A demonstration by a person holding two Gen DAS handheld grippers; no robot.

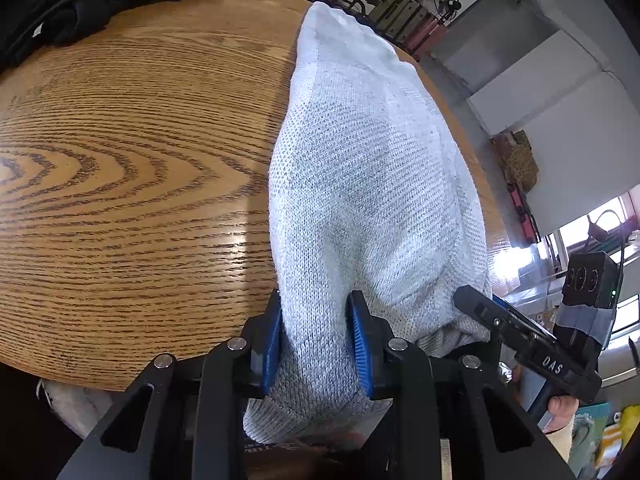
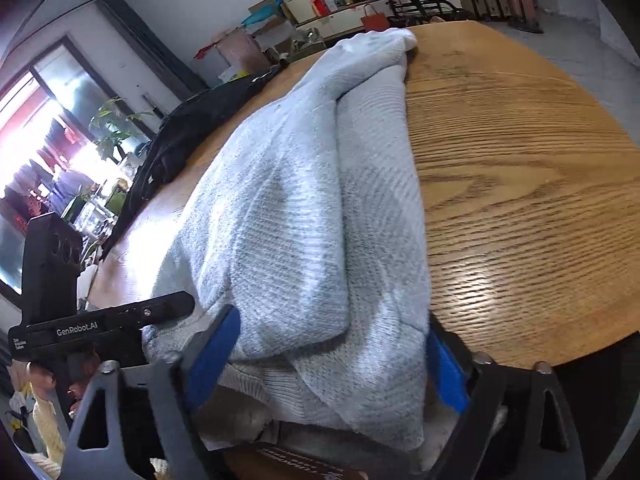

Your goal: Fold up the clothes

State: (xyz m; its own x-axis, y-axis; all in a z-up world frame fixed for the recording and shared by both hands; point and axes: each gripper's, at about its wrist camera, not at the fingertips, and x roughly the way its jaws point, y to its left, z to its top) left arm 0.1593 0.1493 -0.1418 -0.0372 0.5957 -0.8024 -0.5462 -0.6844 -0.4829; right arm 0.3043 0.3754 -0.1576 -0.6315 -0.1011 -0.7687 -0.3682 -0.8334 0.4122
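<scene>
A light grey knitted garment point(image 1: 372, 184) lies folded lengthwise on the round wooden table point(image 1: 120, 160), running from the near edge to the far edge. My left gripper point(image 1: 318, 340) is shut on its near end, both blue pads squeezing a fold. In the right wrist view the same garment point(image 2: 304, 208) sits as a thick bundle between the blue pads of my right gripper point(image 2: 330, 360), which stands wide around it without squeezing. The hem hangs over the table point(image 2: 520, 180) edge. Each gripper shows in the other's view: the right gripper point(image 1: 476, 304) and the left gripper point(image 2: 176, 306).
A heap of dark clothes point(image 1: 80, 0) lies at the table's far left, also the dark clothes point(image 2: 168, 152). A hand point(image 1: 560, 408) holds the right gripper's handle. Boxes, shelves and a red bag point(image 2: 374, 20) stand beyond the table; a bright window is at the side.
</scene>
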